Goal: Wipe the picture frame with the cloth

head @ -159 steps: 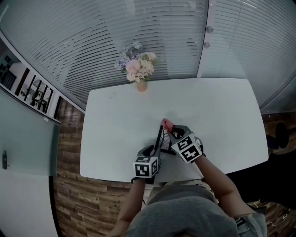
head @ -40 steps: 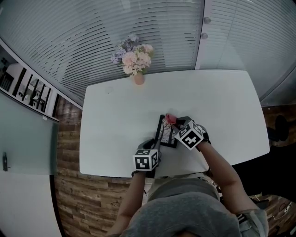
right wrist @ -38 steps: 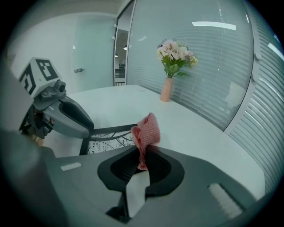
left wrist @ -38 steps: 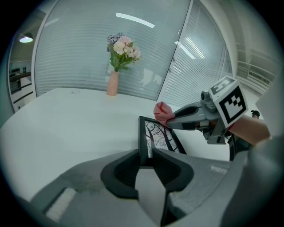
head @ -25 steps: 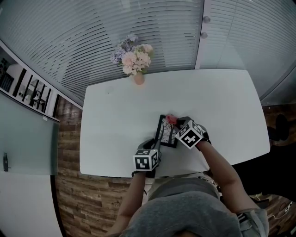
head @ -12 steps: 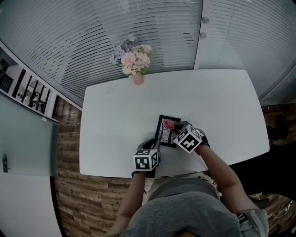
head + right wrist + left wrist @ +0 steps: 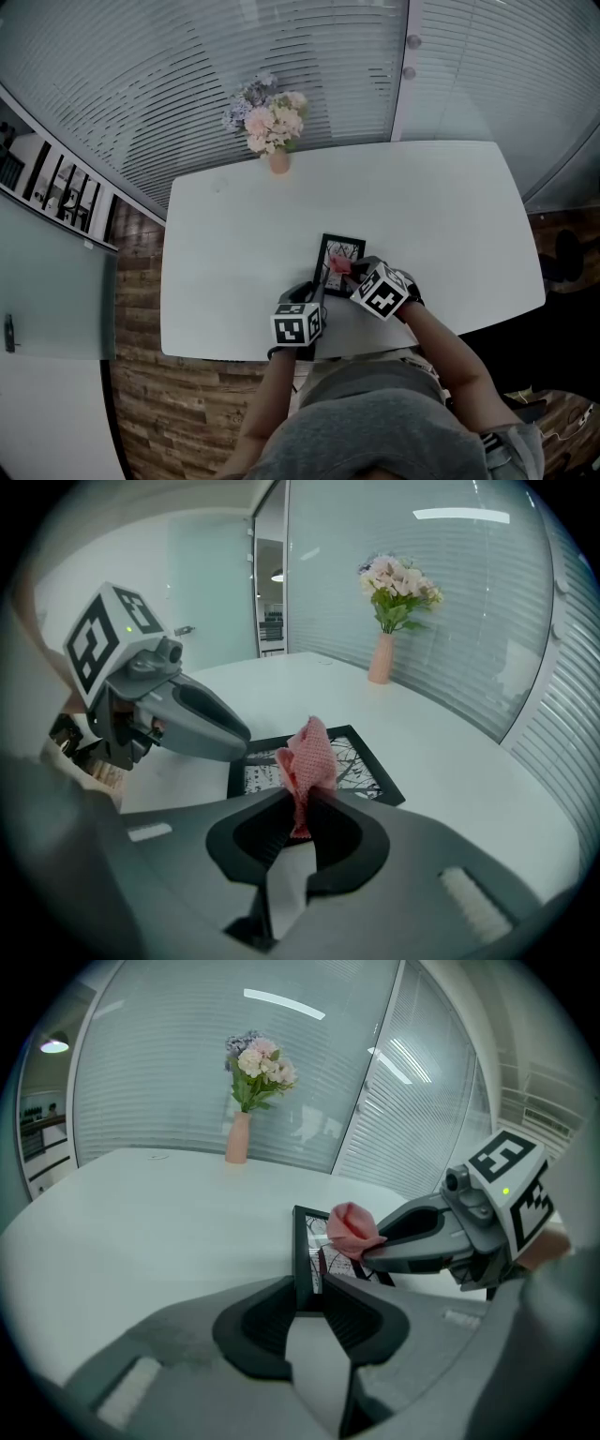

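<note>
Two firm grips, left gripper (image 7: 314, 1283) pinning the picture frame (image 7: 340, 249) at seven o'clock, right gripper (image 7: 302, 808) pinching the cloth (image 7: 307, 752): sweep lightly toward twelve.

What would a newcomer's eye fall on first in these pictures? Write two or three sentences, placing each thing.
The pink cloth, pinched in the right gripper, sits over the black frame lying near the white table's front edge. The left gripper grips that frame's left side. At the table's far edge stands a flower vase.
</note>
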Tool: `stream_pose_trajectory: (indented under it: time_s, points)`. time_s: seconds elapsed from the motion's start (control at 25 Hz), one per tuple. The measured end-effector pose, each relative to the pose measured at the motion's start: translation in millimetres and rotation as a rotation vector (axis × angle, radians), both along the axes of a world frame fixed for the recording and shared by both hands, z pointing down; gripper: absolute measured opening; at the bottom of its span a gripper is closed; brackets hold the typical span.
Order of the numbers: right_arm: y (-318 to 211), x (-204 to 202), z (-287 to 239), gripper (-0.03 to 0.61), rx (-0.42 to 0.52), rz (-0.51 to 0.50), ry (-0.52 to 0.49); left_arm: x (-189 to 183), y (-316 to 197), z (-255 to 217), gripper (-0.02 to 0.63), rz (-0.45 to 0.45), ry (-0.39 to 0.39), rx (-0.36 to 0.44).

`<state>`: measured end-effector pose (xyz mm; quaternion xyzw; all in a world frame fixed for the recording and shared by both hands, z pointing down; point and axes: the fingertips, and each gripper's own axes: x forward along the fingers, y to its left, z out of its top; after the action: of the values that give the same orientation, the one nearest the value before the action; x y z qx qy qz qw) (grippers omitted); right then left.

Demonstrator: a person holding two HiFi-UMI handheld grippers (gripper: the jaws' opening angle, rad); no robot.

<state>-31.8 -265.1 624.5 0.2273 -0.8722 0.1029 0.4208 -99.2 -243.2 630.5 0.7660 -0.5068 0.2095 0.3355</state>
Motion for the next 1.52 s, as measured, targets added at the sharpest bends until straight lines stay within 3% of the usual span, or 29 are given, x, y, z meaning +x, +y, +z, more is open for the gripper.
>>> stream_pose_trajectory:
  time_s: [0.56,1.0,1.4,1.52]
  points:
    - [36,-10,0,0.043,-0.071,-0.065,-0.012,-1,0,-1,0.100,-0.008,-0.012,0.008]
    - [39,-10,-1,0.043,-0.056,-0.053,-0.019,0,-1,-2,0.100,-0.019,-0.017,0.022]
    - [44,2,-24,0.043,0.050,0.106,-0.123,1,13,-27,0.100,-0.037,-0.012,0.094]
    - [53,6,-37,0.043,0.054,0.166,-0.177,1,25,-36,0.040,-0.050,-0.022,0.118]
